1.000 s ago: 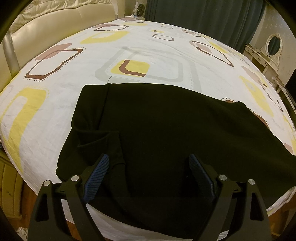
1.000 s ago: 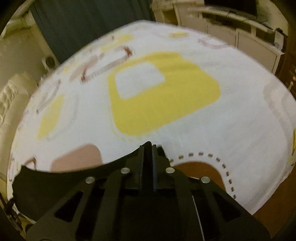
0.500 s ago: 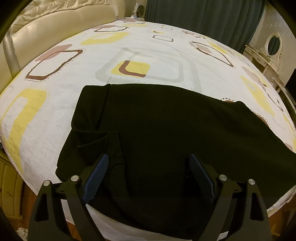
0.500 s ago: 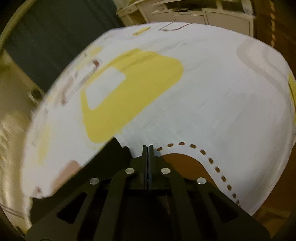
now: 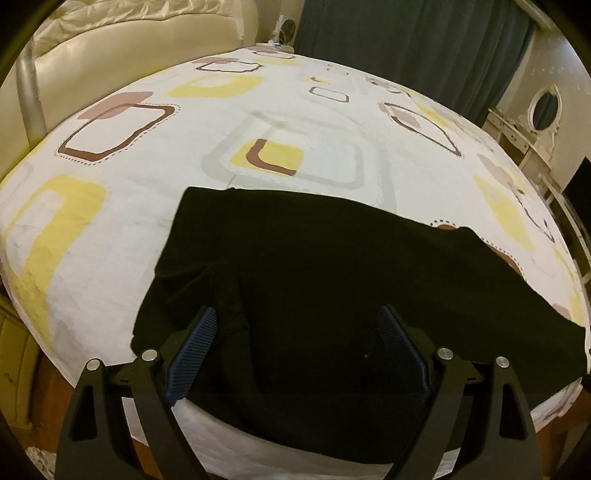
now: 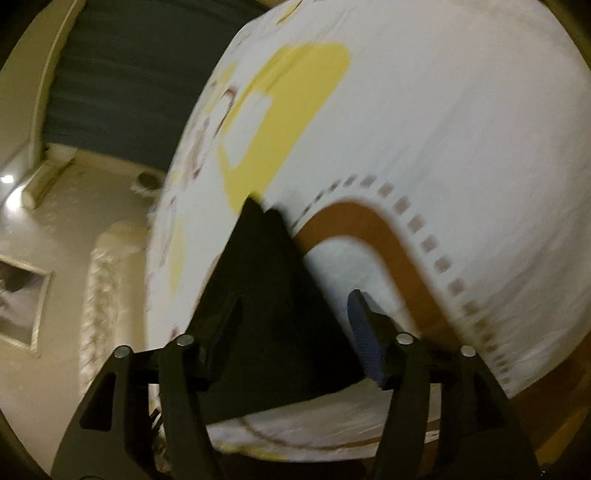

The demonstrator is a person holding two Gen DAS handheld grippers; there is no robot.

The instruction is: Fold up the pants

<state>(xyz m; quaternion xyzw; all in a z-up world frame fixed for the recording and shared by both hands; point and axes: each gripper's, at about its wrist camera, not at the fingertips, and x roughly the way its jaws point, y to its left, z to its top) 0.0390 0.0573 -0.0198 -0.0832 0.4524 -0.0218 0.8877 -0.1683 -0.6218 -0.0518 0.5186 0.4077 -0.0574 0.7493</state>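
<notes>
The black pants (image 5: 314, 266) lie spread flat on the patterned bedsheet (image 5: 184, 147), reaching from the bed's near edge toward the right. My left gripper (image 5: 297, 332) is open and empty, hovering just above the pants near the front edge. In the right wrist view, my right gripper (image 6: 291, 317) is open, with a pointed end of the pants (image 6: 266, 258) lying on the sheet between its fingers. The view is tilted and blurred.
A cream padded headboard (image 5: 110, 29) stands at the back left. Dark curtains (image 5: 406, 44) hang at the back. A white dressing table with an oval mirror (image 5: 543, 110) stands at the right. The bed's front edge (image 5: 295, 443) is just below my left gripper.
My right gripper was shut on the end of the pants and has opened, letting it go; its view has rolled sideways. My left gripper has barely moved.
</notes>
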